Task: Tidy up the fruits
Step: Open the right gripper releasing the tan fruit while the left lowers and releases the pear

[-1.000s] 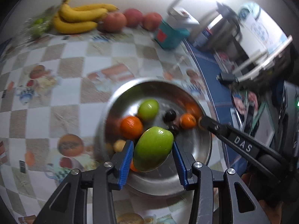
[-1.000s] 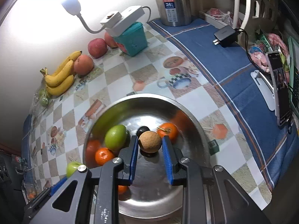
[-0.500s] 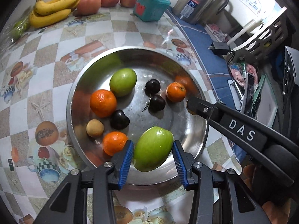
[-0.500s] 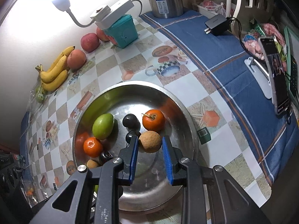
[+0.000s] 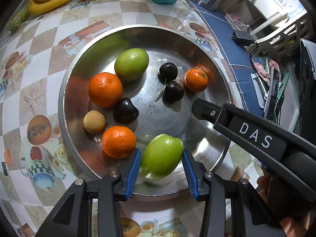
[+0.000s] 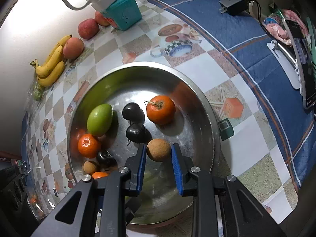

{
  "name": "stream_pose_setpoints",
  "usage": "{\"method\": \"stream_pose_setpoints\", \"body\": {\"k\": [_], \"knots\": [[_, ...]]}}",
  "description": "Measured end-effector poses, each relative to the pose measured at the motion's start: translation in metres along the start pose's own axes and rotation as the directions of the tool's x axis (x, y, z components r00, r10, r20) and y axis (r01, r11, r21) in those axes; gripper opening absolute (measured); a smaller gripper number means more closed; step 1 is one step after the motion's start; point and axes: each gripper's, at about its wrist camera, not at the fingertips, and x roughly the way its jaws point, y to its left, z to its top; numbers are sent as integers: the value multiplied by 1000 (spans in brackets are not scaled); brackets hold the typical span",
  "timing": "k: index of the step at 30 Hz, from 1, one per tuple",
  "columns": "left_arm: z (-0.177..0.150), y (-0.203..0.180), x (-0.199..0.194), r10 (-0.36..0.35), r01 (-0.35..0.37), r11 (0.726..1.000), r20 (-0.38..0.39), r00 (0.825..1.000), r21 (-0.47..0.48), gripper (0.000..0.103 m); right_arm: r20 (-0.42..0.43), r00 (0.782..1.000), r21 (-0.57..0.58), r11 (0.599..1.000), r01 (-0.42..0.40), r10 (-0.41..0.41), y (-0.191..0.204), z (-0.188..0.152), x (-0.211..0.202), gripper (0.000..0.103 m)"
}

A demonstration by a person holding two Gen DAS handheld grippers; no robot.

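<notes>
Checkered tablecloth point(image 6: 233, 67) under steel bowl point(image 5: 65, 90); blue cloth point(image 6: 262, 45) beside.

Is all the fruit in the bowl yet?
Not yet. Eight fruits lie in the bowl. The left gripper holds a green fruit and the right gripper a brown one, over the bowl. Bananas and apples remain on the table.

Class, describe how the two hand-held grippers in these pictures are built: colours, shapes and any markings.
Each hand-held gripper, left and right, has a black angular frame with triangular cut-outs and silver bolt heads. Its two straight fingers carry ribbed blue pads. In the left wrist view the right one's side reads "DAS" in white letters. No cables or sleeves show.
</notes>
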Motion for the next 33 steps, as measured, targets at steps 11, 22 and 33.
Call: {"method": "stream_pose_setpoints", "body": {"k": [11,22,33], "knots": [[4,-3,-10,5,-5,1000,32,999,17,46,-6,1000,3,1000,4,-4,3,1,4,28],[7,-2,-21,-9,9,1000,62,998,15,47,13,1000,11,1000,-15,15,3,1,0,33],[13,11,-42,-47,52,998,128,991,-33,47,81,996,35,998,-49,46,1,5,-14,33]]}}
